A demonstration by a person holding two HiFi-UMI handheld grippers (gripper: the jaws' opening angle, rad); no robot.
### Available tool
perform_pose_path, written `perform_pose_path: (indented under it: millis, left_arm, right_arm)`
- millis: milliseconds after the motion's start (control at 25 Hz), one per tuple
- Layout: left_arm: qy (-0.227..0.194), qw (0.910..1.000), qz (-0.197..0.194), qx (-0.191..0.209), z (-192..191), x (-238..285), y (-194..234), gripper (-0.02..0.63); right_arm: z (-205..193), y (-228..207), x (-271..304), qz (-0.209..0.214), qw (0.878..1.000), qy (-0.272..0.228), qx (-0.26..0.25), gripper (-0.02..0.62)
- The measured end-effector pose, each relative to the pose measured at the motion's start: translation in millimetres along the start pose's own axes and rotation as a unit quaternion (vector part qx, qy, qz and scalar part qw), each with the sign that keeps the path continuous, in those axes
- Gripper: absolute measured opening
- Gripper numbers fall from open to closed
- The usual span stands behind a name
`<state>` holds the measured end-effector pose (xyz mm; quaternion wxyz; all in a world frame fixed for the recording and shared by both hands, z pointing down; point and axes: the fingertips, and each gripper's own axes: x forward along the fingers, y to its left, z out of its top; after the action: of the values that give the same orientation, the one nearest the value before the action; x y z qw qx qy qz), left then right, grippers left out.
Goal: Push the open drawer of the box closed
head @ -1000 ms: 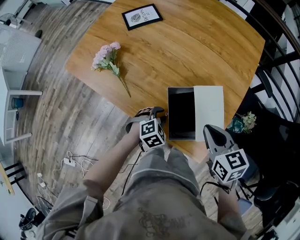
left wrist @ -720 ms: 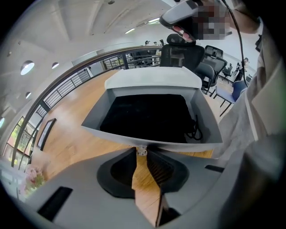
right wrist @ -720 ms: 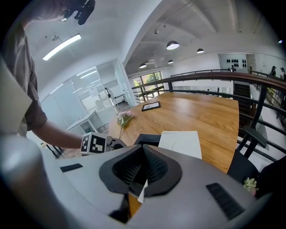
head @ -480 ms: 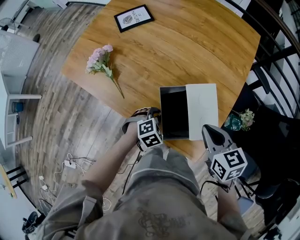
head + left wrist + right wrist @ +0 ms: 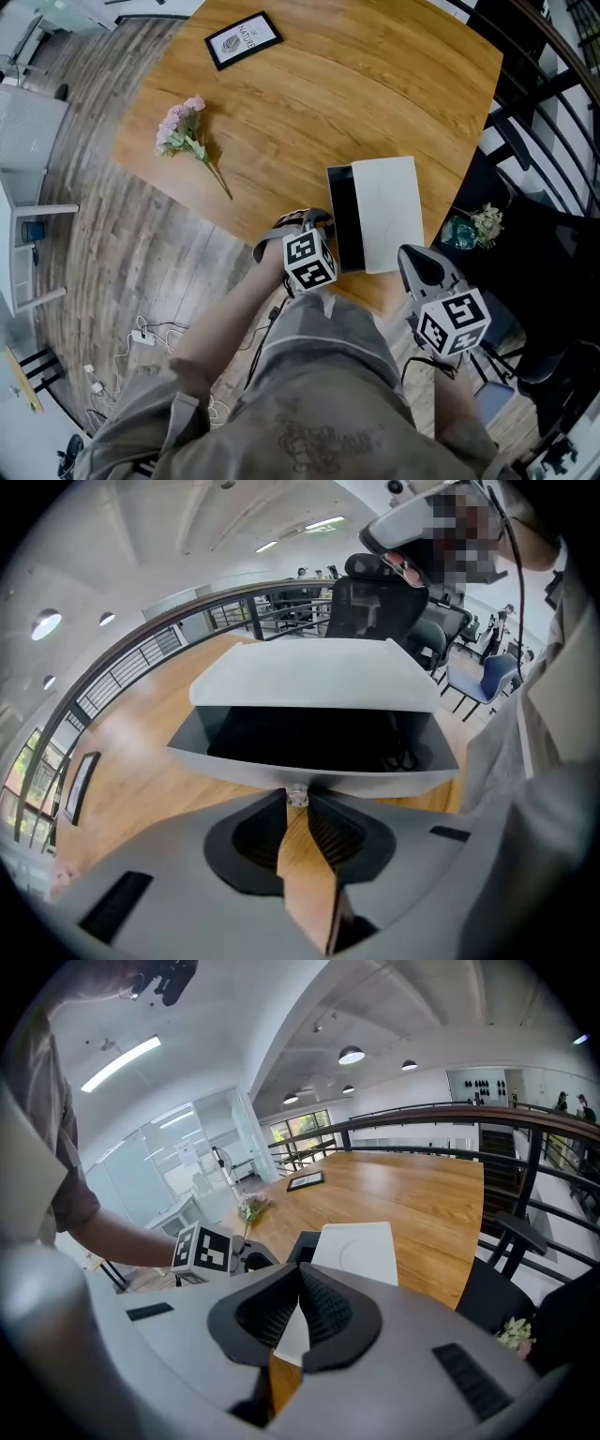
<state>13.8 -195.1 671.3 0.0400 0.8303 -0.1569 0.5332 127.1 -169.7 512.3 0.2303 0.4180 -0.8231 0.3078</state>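
The white box (image 5: 389,211) lies near the front edge of the wooden table (image 5: 309,103). Its drawer (image 5: 343,225) sticks out a short way to the left, showing a narrow black inside. My left gripper (image 5: 317,221) is at the drawer's front wall (image 5: 309,772), its jaws pinched together on the small clear knob (image 5: 297,797). My right gripper (image 5: 411,257) hovers off the table's front edge, just below the box, shut with nothing between its fingers. In the right gripper view the box (image 5: 361,1251) lies ahead of the right gripper (image 5: 300,1271).
A pink flower sprig (image 5: 178,136) lies at the table's left and a framed picture (image 5: 242,38) at its far edge. A small potted plant (image 5: 476,225) and dark chairs stand to the right, below the table. Cables (image 5: 141,328) lie on the floor.
The drawer has slid to the right into the box, so its black opening is much narrower. My left gripper moved right with it. The right gripper stayed put.
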Motion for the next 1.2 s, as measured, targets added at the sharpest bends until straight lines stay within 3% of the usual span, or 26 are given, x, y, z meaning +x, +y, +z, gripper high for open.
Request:
perform_pose_path:
  millis: [480,720,840,960,1200]
  left_arm:
    - [-0.010,0.9998,-0.013,0.007,43.8,21.4,-5.7,0.080]
    - [-0.006,0.9992,-0.015,-0.035,44.1,21.5,-5.6,0.118]
    - [-0.014,0.9976,0.013,-0.066,35.6,1.9,4.6,0.118]
    - [-0.047,0.9930,0.050,-0.096,36.1,-31.7,18.6,0.107]
    - [-0.125,0.9738,0.121,-0.146,51.8,-114.1,44.1,0.065]
  right_arm:
    - [-11.2,-17.3,-21.4,-0.021,1.000,-0.012,0.019,0.032]
    - [-8.7,-22.5,-32.6,-0.024,0.999,-0.020,0.013,0.032]
    - [5.4,-17.5,-36.1,-0.033,0.998,-0.028,-0.033,0.033]
    - [30.0,-10.4,-42.2,-0.035,0.995,-0.050,-0.079,0.032]
    - [86.4,13.8,-64.4,-0.004,0.986,-0.120,-0.114,0.034]
